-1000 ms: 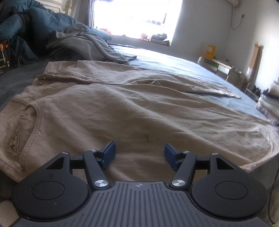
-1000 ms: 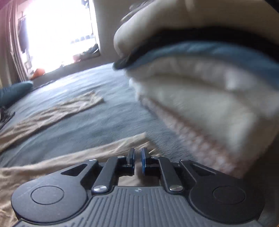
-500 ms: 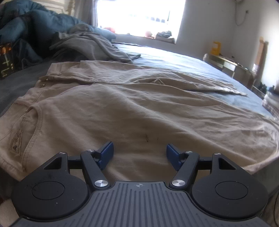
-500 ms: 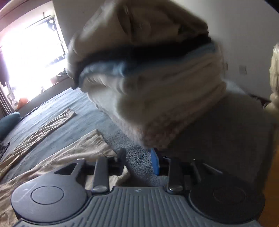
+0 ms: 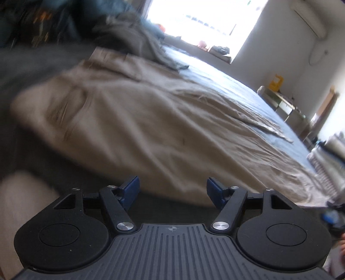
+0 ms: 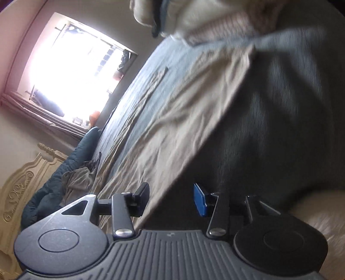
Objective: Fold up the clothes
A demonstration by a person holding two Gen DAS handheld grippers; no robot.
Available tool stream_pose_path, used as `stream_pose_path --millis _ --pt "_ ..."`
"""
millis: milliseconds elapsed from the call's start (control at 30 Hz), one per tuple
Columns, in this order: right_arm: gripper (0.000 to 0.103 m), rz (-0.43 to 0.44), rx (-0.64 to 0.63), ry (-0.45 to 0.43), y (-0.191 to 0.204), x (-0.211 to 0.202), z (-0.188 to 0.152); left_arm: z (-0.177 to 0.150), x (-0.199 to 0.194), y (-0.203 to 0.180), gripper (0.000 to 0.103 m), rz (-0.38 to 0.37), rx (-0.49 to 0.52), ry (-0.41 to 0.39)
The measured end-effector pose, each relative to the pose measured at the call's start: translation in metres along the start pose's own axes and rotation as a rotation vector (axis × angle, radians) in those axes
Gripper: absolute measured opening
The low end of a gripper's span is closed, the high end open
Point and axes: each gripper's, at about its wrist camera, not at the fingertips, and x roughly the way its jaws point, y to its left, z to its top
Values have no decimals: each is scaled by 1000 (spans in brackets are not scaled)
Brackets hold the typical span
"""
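Note:
Beige trousers (image 5: 151,120) lie spread flat across the blue-grey bed; the left wrist view is tilted and blurred on its left side. My left gripper (image 5: 171,190) hangs open just off the near edge of the trousers, nothing between its blue pads. In the right wrist view, rolled steeply, the same trousers (image 6: 172,120) run along the bed edge. My right gripper (image 6: 172,199) is open, straddling the hem edge of the cloth without holding it.
A stack of folded clothes (image 6: 194,19) sits at the bed's end, also the stack (image 5: 332,155) at the right. A grey garment (image 5: 129,38) and dark blue bedding (image 6: 71,163) lie near the carved headboard (image 6: 23,183). A bright window (image 5: 204,23) and a cabinet (image 5: 286,105) stand beyond.
My right gripper went from shut to wide open and swung away from the folded stack, rolling hard. The left gripper stayed open, pulled back to the trousers' near edge and tilted.

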Motion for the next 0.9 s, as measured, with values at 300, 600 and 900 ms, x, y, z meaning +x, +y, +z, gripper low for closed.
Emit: stream_pose_path --millis 300,600,900 --pt "51 52 53 35 4 12 0 4 2 39 69 34 -224 -101" --pt "51 5 65 28 7 17 -9 9 14 70 69 9 -375 -145" --pt "51 -10 67 19 14 21 -10 11 17 80 68 -93 -476 -173"
